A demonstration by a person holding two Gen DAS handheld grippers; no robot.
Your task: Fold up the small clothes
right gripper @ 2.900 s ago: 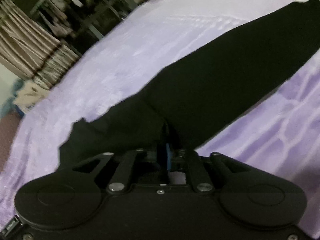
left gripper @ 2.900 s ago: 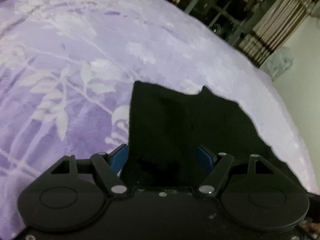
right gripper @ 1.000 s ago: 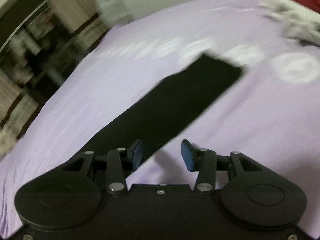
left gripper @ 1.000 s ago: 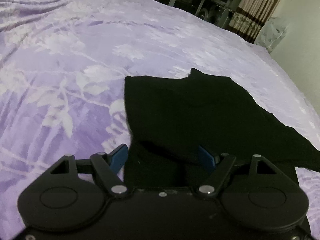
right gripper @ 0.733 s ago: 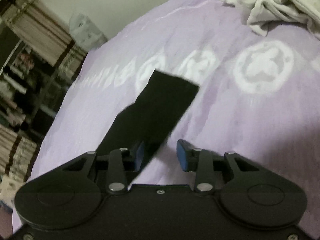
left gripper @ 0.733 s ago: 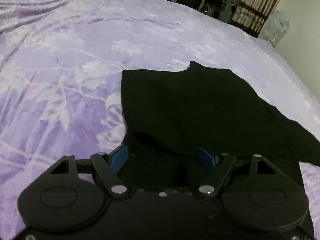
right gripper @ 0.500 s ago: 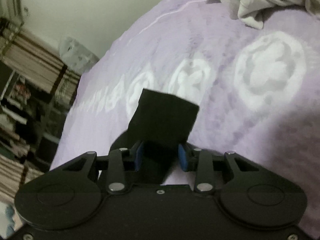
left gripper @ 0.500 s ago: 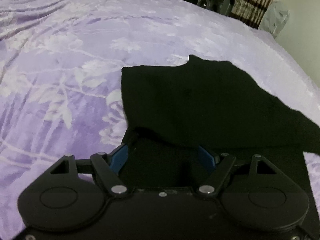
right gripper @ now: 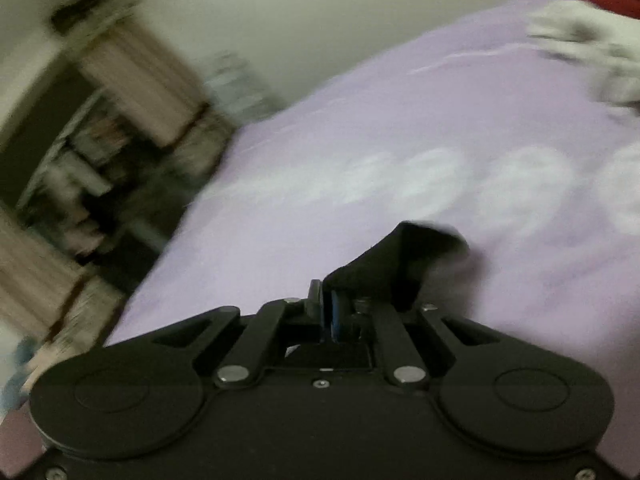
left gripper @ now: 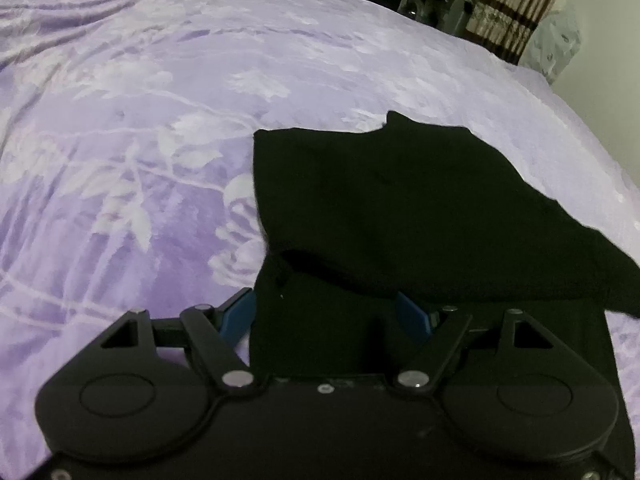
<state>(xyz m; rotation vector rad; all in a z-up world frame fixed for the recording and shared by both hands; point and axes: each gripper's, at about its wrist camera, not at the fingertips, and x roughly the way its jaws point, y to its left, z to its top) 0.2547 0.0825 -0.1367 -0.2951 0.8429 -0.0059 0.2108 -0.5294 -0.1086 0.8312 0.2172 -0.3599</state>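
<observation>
Mid-fold: the black garment (left gripper: 400, 200) lies on the purple bed (left gripper: 120, 120). The left tongs (left gripper: 326, 312) gape wide over its near edge, while the right tongs (right gripper: 334, 312) pinch its far end (right gripper: 400, 256), ready to carry across.

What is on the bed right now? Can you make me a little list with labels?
surface: purple flowered bedspread
main garment: black garment, partly folded over itself
left tool: open, garment lying between its fingers
right tool: shut on the end of the black garment
other clothes: pale crumpled garment, blurred, far corner
picture quality: right view blurred
</observation>
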